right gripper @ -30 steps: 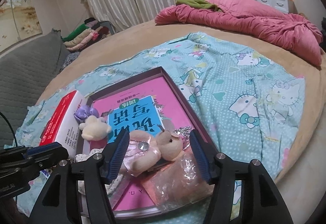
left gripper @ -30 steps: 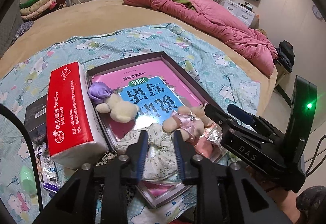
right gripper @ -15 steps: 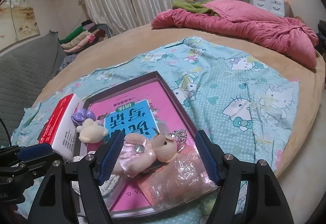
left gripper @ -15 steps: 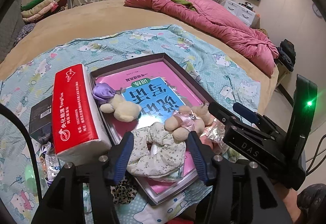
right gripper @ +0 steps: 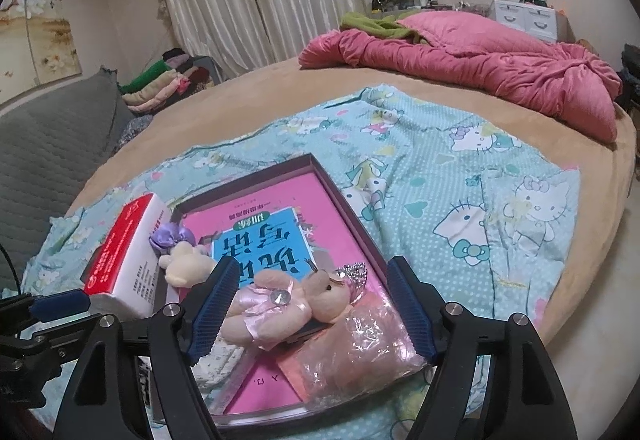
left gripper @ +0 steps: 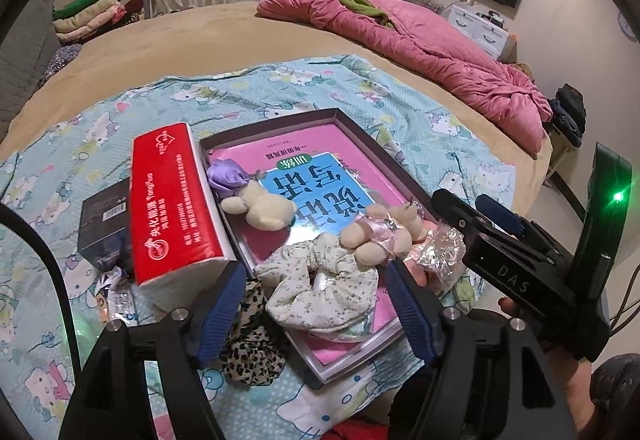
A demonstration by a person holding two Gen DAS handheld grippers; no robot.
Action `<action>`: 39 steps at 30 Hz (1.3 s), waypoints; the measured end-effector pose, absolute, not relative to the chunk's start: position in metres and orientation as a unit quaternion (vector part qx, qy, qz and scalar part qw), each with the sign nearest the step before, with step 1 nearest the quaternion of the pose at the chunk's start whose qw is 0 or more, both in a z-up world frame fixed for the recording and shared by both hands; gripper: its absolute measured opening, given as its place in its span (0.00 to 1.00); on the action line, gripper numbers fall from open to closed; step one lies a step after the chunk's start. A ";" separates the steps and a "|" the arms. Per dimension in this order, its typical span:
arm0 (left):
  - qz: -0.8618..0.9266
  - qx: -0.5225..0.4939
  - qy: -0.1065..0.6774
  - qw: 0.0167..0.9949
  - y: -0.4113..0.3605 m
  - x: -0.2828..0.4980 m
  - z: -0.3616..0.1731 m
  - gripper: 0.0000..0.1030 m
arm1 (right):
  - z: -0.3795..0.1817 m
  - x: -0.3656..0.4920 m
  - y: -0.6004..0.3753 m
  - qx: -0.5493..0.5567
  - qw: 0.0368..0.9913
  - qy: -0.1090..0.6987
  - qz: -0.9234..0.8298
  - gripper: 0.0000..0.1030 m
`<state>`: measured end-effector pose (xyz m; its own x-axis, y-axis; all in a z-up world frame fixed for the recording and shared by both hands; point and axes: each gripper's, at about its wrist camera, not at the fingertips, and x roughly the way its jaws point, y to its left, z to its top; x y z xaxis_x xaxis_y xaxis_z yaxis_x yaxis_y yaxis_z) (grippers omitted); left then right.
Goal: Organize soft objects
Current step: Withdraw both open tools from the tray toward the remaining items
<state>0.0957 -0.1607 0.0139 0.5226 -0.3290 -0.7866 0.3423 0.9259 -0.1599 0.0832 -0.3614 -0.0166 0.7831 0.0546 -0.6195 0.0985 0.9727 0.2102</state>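
Having just widened, the left claw [left gripper: 316, 304] stands open over the floral scrunchie [left gripper: 324, 288], gripping nothing. The right claw [right gripper: 310, 306], also just widened and empty, partly hides the pink bear [right gripper: 280, 304]; the leopard scrunchie [left gripper: 250, 356] is half covered.

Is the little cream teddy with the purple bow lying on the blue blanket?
No, the small cream plush teddy with the purple satin bow lies inside the shallow dark-rimmed box, on the pink book.
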 end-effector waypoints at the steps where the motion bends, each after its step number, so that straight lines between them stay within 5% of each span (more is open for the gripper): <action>1: -0.191 0.007 0.448 0.873 -0.159 0.095 0.015 0.70 | -0.015 0.082 -0.361 0.117 0.937 0.328 -0.011 0.76; 39: -0.081 -0.050 0.405 0.909 -0.035 0.057 0.071 0.73 | 0.065 0.041 -0.258 0.063 0.944 0.288 0.146 0.80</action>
